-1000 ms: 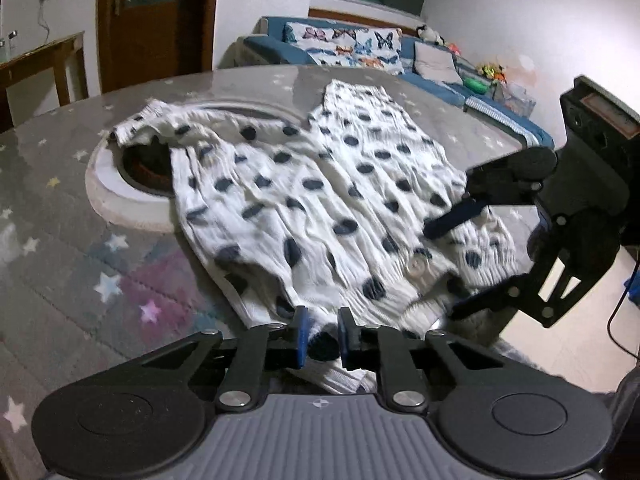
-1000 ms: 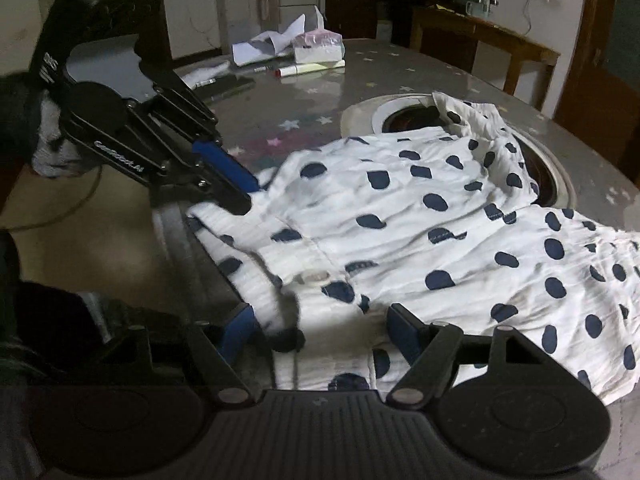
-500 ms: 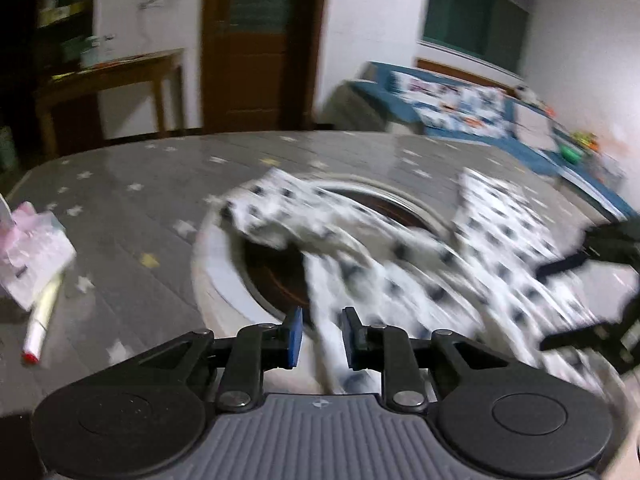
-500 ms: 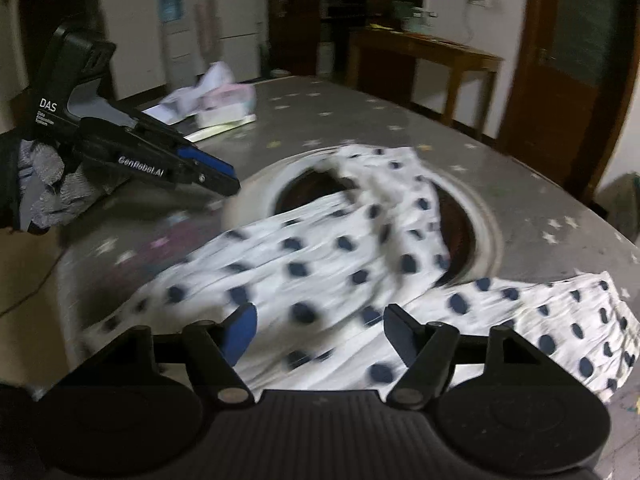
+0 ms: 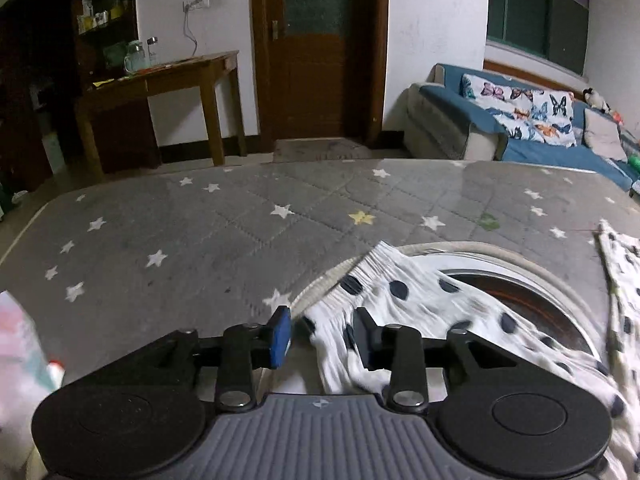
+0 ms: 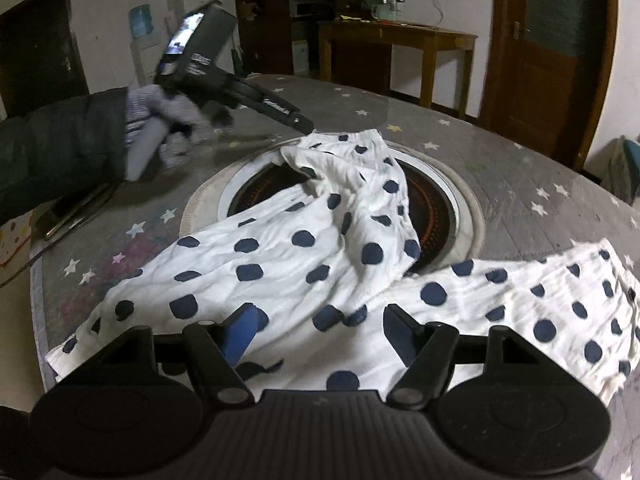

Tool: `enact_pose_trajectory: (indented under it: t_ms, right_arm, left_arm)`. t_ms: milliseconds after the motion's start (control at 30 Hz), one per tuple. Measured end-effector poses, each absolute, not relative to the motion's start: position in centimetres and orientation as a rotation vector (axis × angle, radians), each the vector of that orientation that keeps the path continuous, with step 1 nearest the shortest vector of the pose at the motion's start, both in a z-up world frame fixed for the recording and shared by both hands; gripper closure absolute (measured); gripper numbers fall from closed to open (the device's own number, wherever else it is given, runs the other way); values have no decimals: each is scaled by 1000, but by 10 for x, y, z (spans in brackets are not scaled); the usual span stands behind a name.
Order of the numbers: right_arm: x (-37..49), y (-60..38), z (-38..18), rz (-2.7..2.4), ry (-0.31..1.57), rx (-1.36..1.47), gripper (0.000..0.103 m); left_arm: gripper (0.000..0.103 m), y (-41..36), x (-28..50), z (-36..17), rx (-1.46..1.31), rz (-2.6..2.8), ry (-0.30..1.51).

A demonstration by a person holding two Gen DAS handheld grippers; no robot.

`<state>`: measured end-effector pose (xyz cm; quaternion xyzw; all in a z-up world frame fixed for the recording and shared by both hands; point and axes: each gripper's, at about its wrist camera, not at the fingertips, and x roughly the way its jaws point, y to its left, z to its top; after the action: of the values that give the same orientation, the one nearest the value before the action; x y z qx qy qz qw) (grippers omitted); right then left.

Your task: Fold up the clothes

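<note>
A white cotton garment with navy polka dots [image 6: 320,240] lies spread on a round table covered by a grey quilted cloth printed with stars [image 5: 224,220]. Part of the garment drapes across a circular recessed burner with a white rim [image 6: 460,204] set in the middle of the table; one elasticated end [image 5: 372,268] lies over the rim's far-left side, and another panel with small dark buttons [image 6: 560,300] stretches away to the right.

The left gripper [image 5: 322,334], black with blue pads, is held in a grey-gloved hand [image 6: 176,128] coming out of a dark padded sleeve [image 6: 60,148]. Its jaws have just been opening and now stand apart; a fold of the dotted fabric runs between them, brushing the right finger [image 5: 364,336], while the left pad [image 5: 280,336] is clear of it. Seen from the right wrist, its tip sits at the garment's far edge. White lettering runs along its finger arm, too blurred to read, and a small lit screen shows on its body.

The right gripper [image 6: 316,336] hangs over the near part of the garment with its jaws spread wide, fabric under the gap but not pinched.

A wooden side table [image 5: 160,92] with glass jars stands by the wall, and a blue sofa with butterfly-print cushions [image 5: 520,120] stands under the window.
</note>
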<state>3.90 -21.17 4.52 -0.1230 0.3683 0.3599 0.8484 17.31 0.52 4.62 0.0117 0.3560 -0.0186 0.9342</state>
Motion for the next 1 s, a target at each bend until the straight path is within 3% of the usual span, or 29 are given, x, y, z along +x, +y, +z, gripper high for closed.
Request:
enact_pose_trajectory:
  t_ms: [167, 367, 733, 1000]
  right_arm:
    - [38, -223, 42, 737, 779, -229, 31]
    - [41, -233, 35, 711, 794, -175, 31]
    - [41, -245, 24, 681, 836, -120, 31]
    - [42, -254, 21, 667, 835, -87, 31]
  left_arm:
    - [70, 4, 190, 30, 58, -58, 782]
    - [91, -5, 201, 30, 151, -75, 750]
    - [91, -29, 234, 24, 297, -36, 587]
    - [86, -30, 251, 34, 263, -143, 628]
